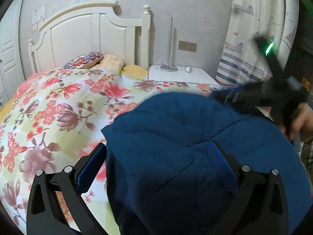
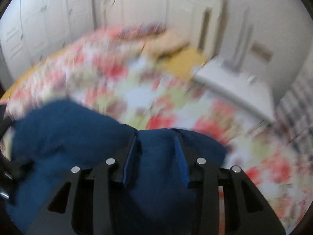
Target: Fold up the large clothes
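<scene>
Both grippers work the blue padded jacket on the floral bedspread: right gripper pinching a fold, left gripper spread wide across it, so I'd guess pull the fold taut before laying it flat.

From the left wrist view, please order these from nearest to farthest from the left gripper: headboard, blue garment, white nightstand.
1. Blue garment, between the left gripper fingers.
2. White nightstand, beyond the bed, right.
3. Headboard, against the wall, left.
</scene>
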A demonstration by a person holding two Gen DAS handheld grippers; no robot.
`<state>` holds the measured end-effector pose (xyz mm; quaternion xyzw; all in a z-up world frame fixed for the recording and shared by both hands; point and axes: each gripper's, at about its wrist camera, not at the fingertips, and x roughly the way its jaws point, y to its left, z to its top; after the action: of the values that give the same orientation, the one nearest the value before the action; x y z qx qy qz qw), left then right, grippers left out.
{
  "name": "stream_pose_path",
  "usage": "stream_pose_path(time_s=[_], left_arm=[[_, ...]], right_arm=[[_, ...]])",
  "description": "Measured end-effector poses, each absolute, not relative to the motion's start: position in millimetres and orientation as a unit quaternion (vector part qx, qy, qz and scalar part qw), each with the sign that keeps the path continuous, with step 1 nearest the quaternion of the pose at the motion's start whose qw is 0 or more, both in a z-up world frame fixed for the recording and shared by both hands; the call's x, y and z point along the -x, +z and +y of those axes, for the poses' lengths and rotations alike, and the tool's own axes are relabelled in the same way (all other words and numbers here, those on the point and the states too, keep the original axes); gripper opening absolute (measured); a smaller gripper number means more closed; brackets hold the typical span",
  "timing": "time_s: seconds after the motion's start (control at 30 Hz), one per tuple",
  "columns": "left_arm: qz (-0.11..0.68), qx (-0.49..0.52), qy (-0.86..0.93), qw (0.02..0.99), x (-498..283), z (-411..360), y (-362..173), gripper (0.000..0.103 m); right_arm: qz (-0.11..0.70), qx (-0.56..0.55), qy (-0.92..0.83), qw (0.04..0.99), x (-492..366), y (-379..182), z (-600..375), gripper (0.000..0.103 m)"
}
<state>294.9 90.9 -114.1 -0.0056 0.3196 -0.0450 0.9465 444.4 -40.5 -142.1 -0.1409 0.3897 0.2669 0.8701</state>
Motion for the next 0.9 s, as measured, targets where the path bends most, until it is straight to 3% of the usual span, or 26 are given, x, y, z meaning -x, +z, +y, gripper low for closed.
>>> stream_pose_path(time_s=[0.17, 0.33, 0.4, 0.5, 0.57, 0.8, 0.9], left_arm=[[0.329, 0.007, -0.040, 0.943, -296, 92, -115, 0.099], [0.327, 0.002, -0.033, 0.945, -296, 92, -115, 0.099], [0.326, 0.002, -0.032, 0.945, -296, 93, -115, 0.099], [0.330, -0.002, -0.020, 0.944, -296, 92, -116, 0.099], [0.342, 0.006, -0.023, 0.939, -299, 96, -119, 0.099], [0.346, 0.017, -0.034, 0.937, -300, 99, -120, 0.099], [0.347, 0.016, -0.032, 0.937, -299, 98, -120, 0.099]], right_arm=[[0.387, 0.225, 0.243, 0.861, -438, -120, -17, 0.038], [0.346, 0.152, 0.331, 0.865, -420, -69, -3, 0.037], [0.357, 0.176, 0.356, 0.846, -416, -76, 21, 0.037], [0.440, 0.220, 0.363, 0.791, -431, -127, 57, 0.037], [0.462, 0.199, 0.369, 0.782, -443, -127, 57, 0.036], [0.402, 0.189, 0.402, 0.800, -431, -87, 62, 0.037], [0.440, 0.249, 0.397, 0.766, -434, -121, 88, 0.042]])
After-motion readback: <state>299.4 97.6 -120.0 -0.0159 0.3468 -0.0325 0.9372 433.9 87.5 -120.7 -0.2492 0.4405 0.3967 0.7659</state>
